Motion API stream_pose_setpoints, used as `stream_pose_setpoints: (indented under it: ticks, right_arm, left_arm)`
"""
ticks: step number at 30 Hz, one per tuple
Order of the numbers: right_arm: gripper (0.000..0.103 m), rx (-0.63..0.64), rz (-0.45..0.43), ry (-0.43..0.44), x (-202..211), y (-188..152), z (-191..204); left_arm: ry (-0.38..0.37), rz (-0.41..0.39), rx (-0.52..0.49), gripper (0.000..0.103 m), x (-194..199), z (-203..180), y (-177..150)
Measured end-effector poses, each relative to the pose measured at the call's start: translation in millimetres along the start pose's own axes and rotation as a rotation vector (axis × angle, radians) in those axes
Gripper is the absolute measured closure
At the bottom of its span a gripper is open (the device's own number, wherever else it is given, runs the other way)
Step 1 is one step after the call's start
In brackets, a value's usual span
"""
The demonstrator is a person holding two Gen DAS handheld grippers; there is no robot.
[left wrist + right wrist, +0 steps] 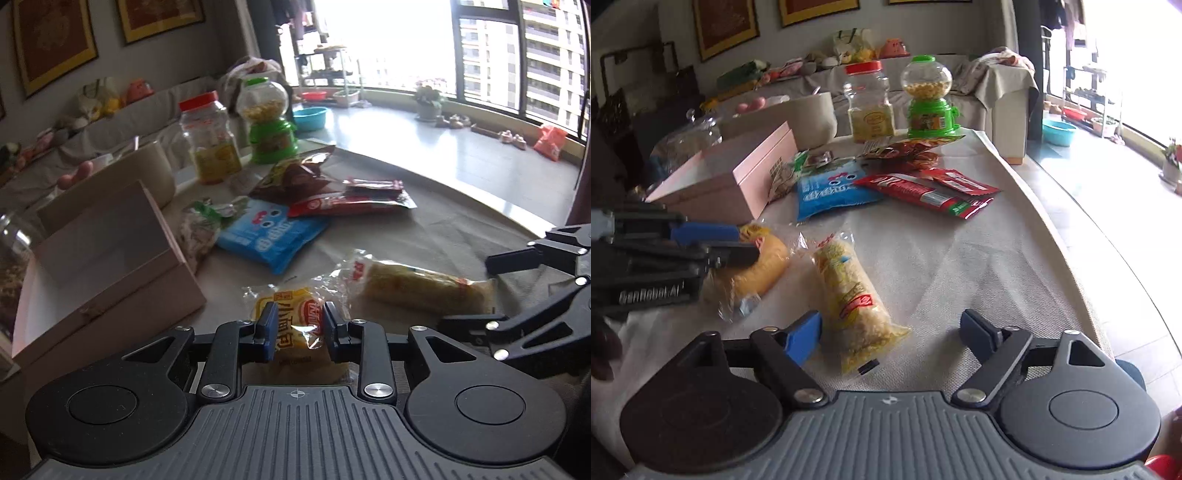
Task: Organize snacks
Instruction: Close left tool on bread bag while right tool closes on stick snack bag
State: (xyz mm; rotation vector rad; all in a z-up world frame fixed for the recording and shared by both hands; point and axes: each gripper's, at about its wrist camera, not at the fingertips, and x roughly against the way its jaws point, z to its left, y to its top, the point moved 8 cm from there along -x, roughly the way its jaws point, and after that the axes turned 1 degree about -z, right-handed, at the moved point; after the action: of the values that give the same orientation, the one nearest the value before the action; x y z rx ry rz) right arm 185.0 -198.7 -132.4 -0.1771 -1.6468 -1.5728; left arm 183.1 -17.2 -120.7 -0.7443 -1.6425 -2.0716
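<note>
My left gripper point(299, 330) is shut on a small yellow bread packet point(295, 314), held just above the cloth; the packet also shows in the right wrist view point(757, 269). An open pink box point(110, 273) stands to its left, also in the right wrist view point(727, 184). A long yellow snack packet point(421, 286) lies to the right; in the right wrist view point(853, 295) it lies between my open right gripper's point(892, 336) fingers, nearer the left one. A blue packet point(834, 192) and red packets point(931, 192) lie farther back.
A red-lidded jar point(868, 103), a green candy dispenser point(929, 99), a beige pot point(809, 118) and a glass jar point(687, 140) stand at the table's far side. Brown and green packets point(295, 177) lie near them. The table edge point(1071, 258) curves on the right.
</note>
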Motion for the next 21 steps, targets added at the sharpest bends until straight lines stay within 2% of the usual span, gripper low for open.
stream_pose_setpoints:
  ticks: [2, 5, 8, 9, 12, 13, 16, 21]
  right_arm:
    - [0.012, 0.027, 0.003, -0.01, -2, -1, 3]
    - [0.0, 0.056, 0.024, 0.009, -5, -4, 10]
    - [0.0, 0.069, 0.024, -0.005, -7, -4, 11]
    - [0.0, 0.068, 0.024, -0.005, -7, -4, 11]
    - [0.0, 0.067, 0.025, -0.006, -7, -3, 10]
    - [0.0, 0.076, 0.027, -0.009, -8, -4, 11]
    - [0.0, 0.092, 0.026, -0.017, -8, -5, 12]
    - [0.0, 0.097, 0.01, -0.011, -6, -6, 11]
  left_arm:
    - [-0.033, 0.005, 0.043, 0.071, 0, 8, -1]
    - [-0.09, 0.014, 0.091, 0.062, 1, 10, -2]
    - [-0.139, 0.013, 0.095, 0.049, 1, 6, -2]
    - [-0.159, 0.014, 0.098, 0.048, 3, 4, -2]
    - [-0.203, 0.025, 0.122, 0.049, 8, 6, -2]
    - [-0.188, 0.022, 0.124, 0.049, 10, 9, -2]
    - [-0.068, 0.012, 0.115, 0.053, 12, 22, -7]
    - [-0.212, 0.074, 0.299, 0.05, -3, 31, -11]
